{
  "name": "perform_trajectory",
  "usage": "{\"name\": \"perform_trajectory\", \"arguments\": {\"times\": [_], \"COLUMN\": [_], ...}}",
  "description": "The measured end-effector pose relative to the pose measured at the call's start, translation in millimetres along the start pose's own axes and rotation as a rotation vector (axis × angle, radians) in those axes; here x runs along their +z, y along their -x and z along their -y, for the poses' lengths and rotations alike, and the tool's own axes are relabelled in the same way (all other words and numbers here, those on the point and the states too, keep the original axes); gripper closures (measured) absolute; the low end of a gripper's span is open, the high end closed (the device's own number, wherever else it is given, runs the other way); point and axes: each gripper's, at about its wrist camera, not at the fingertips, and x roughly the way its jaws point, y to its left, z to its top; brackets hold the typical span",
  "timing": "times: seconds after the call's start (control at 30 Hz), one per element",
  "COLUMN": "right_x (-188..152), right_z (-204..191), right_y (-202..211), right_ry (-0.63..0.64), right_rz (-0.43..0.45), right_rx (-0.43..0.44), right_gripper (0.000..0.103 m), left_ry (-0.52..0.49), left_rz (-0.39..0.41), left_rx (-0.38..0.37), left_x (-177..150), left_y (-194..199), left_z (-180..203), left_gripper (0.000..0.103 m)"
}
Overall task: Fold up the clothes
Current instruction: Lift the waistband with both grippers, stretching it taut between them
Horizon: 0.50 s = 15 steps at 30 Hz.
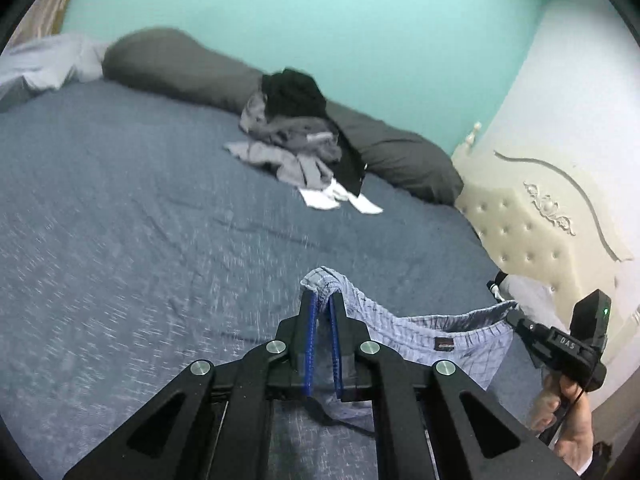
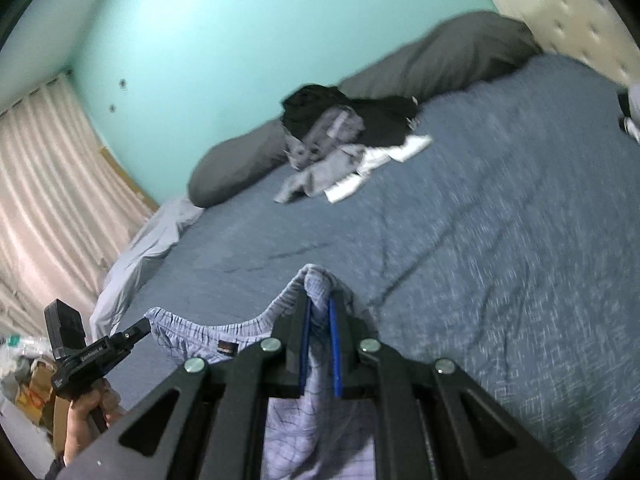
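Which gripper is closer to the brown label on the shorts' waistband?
Right. The right gripper clamps the waistband close beside the brown label; the left gripper holds the shorts at the far end.

Left tool (image 1: 323, 300), right tool (image 2: 319, 300) both clamped

My left claw (image 1: 323, 300) and my right claw (image 2: 319, 304) each pinch one end of the shorts' (image 1: 424, 328) waistband, which hangs between them above the bed (image 1: 140, 208). Beyond them, a clothes pile (image 1: 296, 136) lies on the bed against the long pillow (image 1: 180, 68), with the headboard (image 1: 532, 216) to my right.
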Motion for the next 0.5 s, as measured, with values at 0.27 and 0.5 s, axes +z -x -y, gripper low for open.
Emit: {"name": "perform_trajectory", "arguments": {"times": [0.27,0.5], "right_x": [21.5,38.9], "right_z": [-30.9,-58.7], "right_y": [50.8,103.3], "right_ry": [0.046,0.07], "right_rz": [0.086,0.17], "right_rx": [0.098,0.191], "right_gripper": [0.095,0.095], "left_ry": [-0.062,-0.104], "left_rz": [0.101,0.152], "left_rx": [0.017,0.037], "left_x": [23.0,36.8], "left_y": [73.7,121.9], "left_z": [37.0,63.3], "left_gripper": [0.096,0.096]}}
